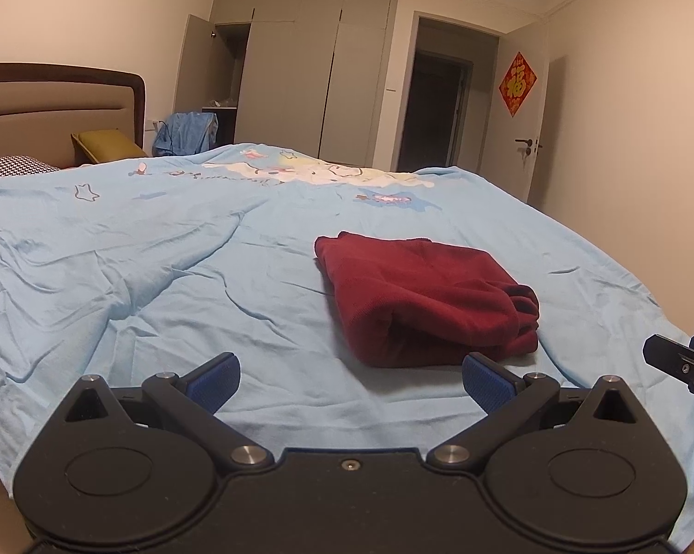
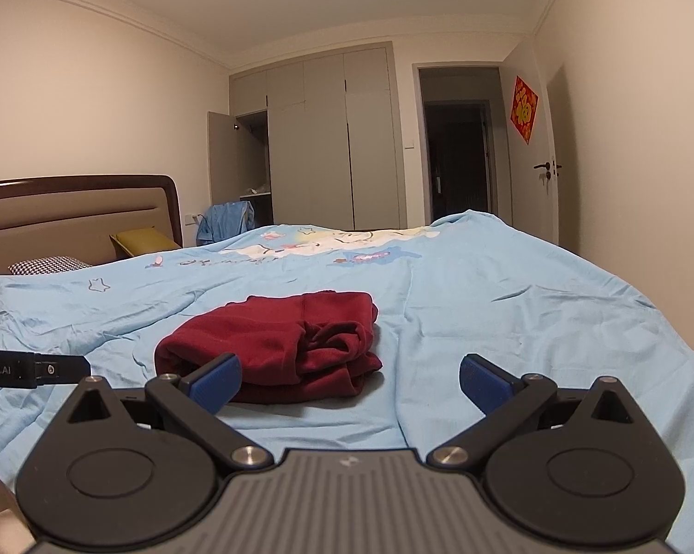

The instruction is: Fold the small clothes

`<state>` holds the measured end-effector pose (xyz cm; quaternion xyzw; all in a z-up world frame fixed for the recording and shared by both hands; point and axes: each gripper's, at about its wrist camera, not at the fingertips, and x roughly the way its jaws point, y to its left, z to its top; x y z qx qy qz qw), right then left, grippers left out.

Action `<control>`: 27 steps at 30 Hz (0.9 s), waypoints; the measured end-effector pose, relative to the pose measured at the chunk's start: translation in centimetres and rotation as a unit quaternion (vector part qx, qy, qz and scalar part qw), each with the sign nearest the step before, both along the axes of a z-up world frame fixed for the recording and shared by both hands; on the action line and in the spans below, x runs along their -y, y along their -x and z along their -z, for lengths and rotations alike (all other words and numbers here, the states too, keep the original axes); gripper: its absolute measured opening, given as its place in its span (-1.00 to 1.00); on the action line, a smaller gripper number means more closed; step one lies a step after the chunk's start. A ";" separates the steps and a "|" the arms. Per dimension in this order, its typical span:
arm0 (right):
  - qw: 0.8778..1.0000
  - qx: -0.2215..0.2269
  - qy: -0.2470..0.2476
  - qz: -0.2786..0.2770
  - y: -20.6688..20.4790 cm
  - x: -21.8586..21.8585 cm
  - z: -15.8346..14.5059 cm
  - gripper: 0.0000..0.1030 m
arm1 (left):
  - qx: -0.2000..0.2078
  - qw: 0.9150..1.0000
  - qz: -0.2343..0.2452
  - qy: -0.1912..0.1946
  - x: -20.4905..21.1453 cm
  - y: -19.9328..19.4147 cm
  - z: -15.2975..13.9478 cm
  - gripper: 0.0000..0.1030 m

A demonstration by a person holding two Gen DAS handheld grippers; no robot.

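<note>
Red garment [image 1: 421, 295] folded into a bundle on the blue bed sheet [image 1: 162, 277], nothing gripped.

Left gripper [image 1: 349, 381] and right gripper [image 2: 349, 381] are held wide open and empty, just short of the bundle, seen at 1 o'clock from the left and 11 o'clock from the right. Loose layers at the open end could be dragged apart if snagged.

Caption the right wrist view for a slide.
Open right gripper hovers before a folded red garment on the blue bedspread.
</note>
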<state>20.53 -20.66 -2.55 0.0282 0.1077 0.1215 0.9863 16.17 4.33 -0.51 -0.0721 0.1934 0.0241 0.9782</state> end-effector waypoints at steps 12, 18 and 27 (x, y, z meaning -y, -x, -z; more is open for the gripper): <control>1.000 -0.008 0.001 0.002 -0.4 0.0 0.3 1.00 | -0.007 1.000 0.002 -0.002 0.2 -0.4 0.3 0.99; 1.000 -0.010 0.001 0.002 -0.6 -0.1 0.3 1.00 | -0.009 1.000 0.003 -0.002 0.2 -0.5 0.3 0.99; 1.000 -0.013 0.002 0.002 -0.7 -0.1 0.4 1.00 | -0.010 1.000 0.003 -0.001 0.2 -0.6 0.4 0.99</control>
